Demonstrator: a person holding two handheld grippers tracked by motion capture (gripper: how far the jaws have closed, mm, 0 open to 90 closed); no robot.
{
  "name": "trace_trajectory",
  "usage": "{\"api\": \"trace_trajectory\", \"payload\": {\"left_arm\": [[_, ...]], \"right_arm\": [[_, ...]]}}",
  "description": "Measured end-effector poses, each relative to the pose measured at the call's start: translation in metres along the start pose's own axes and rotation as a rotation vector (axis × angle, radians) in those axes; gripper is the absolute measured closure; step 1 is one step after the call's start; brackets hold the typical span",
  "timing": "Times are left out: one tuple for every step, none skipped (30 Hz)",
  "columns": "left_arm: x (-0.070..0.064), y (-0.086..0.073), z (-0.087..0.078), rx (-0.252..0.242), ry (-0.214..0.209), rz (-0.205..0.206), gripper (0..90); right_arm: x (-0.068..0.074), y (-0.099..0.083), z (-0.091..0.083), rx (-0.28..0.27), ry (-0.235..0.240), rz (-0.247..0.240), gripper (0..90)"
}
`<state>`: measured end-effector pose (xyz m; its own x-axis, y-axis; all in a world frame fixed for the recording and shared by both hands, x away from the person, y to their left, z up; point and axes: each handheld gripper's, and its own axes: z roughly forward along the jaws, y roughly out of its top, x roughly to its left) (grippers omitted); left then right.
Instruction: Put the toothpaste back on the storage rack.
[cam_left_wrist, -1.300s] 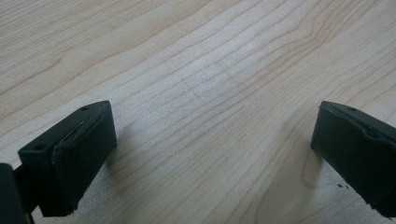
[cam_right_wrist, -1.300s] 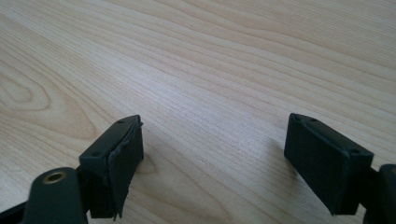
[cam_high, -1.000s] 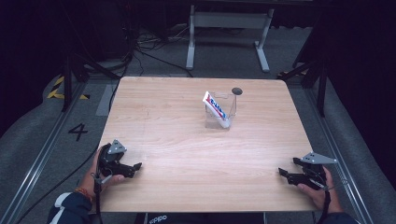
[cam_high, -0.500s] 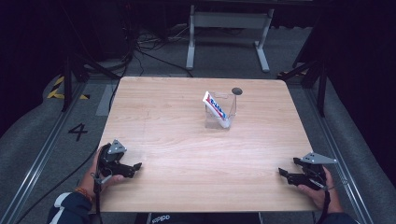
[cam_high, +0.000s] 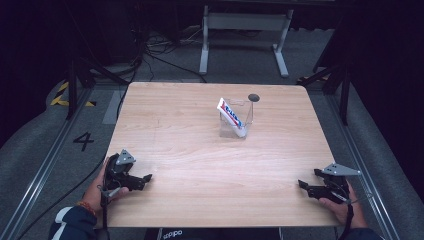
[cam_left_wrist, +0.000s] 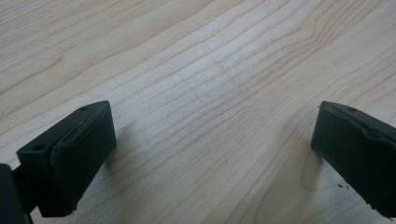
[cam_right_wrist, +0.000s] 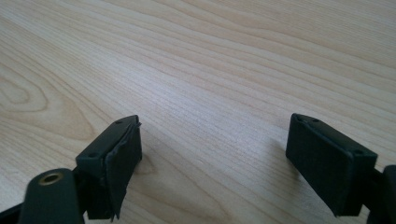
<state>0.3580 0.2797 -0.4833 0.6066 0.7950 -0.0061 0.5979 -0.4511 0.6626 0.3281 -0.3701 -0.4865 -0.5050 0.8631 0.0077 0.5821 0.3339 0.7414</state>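
A clear plastic cup (cam_high: 235, 120) stands toward the back of the wooden table (cam_high: 200, 165), right of centre, with a white, red and blue toothpaste tube (cam_high: 231, 114) leaning inside it. My left gripper (cam_high: 142, 180) rests at the table's front left corner, held by a hand, jaws wide apart with bare wood between them (cam_left_wrist: 210, 140). At the front right corner my right gripper (cam_high: 304, 186) lies open as well, nothing between its fingers (cam_right_wrist: 215, 140). Both are far from the cup.
A small dark round disc (cam_high: 253, 97) lies on the table just behind the cup. Beyond the far edge stand a grey metal frame (cam_high: 245, 30) and cables on a dark floor. A floor marking "4" (cam_high: 83, 141) sits to the left.
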Motion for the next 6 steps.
{"api": "trace_trajectory", "payload": {"left_arm": [[-0.0002, 0.0001, -0.0002, 0.004, -0.001, -0.003, 0.4], [0.0, 0.0002, -0.0003, 0.004, 0.0, 0.0, 0.4], [0.0, 0.0002, -0.0002, 0.004, 0.0, 0.0, 0.4], [0.0, 0.0002, -0.0002, 0.004, 0.0, 0.0, 0.4], [-0.0002, 0.0001, -0.0002, 0.003, -0.001, -0.003, 0.4], [-0.0002, 0.0001, -0.0002, 0.003, -0.001, -0.003, 0.4]], "right_arm": [[0.0, 0.0, 0.0, 0.0, 0.0, 0.0, 18.6], [0.0, 0.0, 0.0, 0.0, 0.0, -0.001, 18.6], [-0.0001, 0.0, 0.0, 0.0, 0.0, -0.001, 18.6], [0.0, 0.0, 0.0, 0.0, 0.0, 0.0, 18.6], [0.0, 0.0, 0.0, 0.0, 0.0, 0.0, 18.6], [-0.0001, 0.0, 0.0, 0.0, 0.0, -0.001, 18.6]]}}
